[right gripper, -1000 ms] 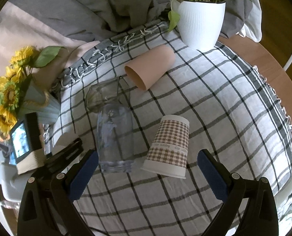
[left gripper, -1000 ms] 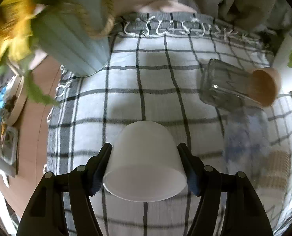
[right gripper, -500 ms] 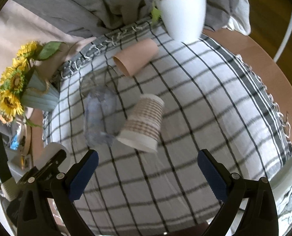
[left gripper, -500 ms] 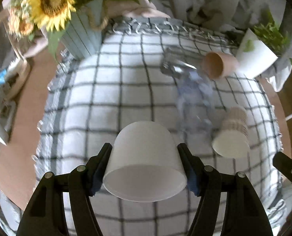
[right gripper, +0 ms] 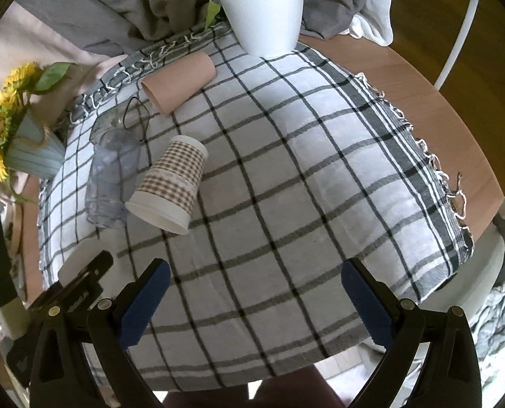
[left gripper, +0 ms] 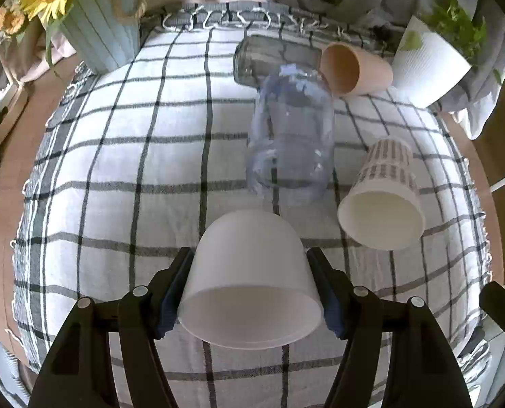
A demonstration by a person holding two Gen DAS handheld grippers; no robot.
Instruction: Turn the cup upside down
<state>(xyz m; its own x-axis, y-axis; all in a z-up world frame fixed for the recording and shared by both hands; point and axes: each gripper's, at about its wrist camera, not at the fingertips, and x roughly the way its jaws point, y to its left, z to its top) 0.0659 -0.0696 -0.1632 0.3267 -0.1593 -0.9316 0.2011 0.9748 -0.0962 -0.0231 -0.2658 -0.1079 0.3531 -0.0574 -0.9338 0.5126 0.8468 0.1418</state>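
My left gripper [left gripper: 250,292] is shut on a plain white cup [left gripper: 249,282], its open mouth turned toward the camera, held above the near part of the checked tablecloth [left gripper: 133,156]. In the right wrist view that cup [right gripper: 82,255] peeks out at the lower left behind the left gripper's body. My right gripper [right gripper: 254,297] is open and empty above the cloth's near edge. A brown-checked paper cup [right gripper: 170,183] lies on its side on the cloth; it also shows in the left wrist view [left gripper: 385,197].
A clear plastic cup [left gripper: 289,139], a dark glass [left gripper: 269,57] and a tan cup [left gripper: 354,68] lie on their sides farther back. A white plant pot [right gripper: 266,10] stands at the back right, a sunflower vase [left gripper: 102,34] at the back left. Bare wooden table [right gripper: 439,108] shows to the right.
My left gripper has risen and pulled back with the white cup, so more of the table shows. My right gripper has also lifted and drawn back from the checked cup.
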